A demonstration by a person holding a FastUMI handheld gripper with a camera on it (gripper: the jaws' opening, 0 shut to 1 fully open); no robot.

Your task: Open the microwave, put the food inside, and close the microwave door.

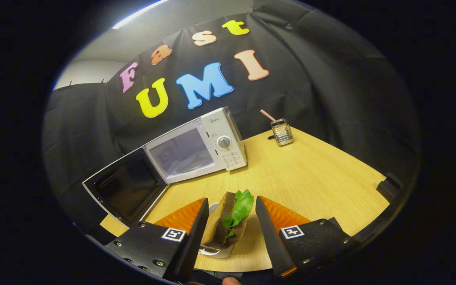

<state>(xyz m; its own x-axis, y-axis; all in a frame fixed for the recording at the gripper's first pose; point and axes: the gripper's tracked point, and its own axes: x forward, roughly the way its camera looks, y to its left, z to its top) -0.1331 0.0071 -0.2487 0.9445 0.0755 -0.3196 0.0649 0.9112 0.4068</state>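
The white microwave (228,138) stands at the back left of the wooden table (323,178). Its door (127,190) is swung wide open to the left, and the pale cavity (182,156) with its turntable shows. A sandwich (228,221) of brown bread with a green leaf stands on edge in a small white dish (222,252), between my fingers. My gripper (231,200) is open around it: the left finger lies close against the bread, while the right finger stands apart with a gap. The microwave is well beyond the fingertips.
A wire holder (282,132) with a striped straw stands at the table's far edge, right of the microwave. A dark block (388,186) sits at the table's right edge. Bare tabletop stretches between the sandwich and the microwave.
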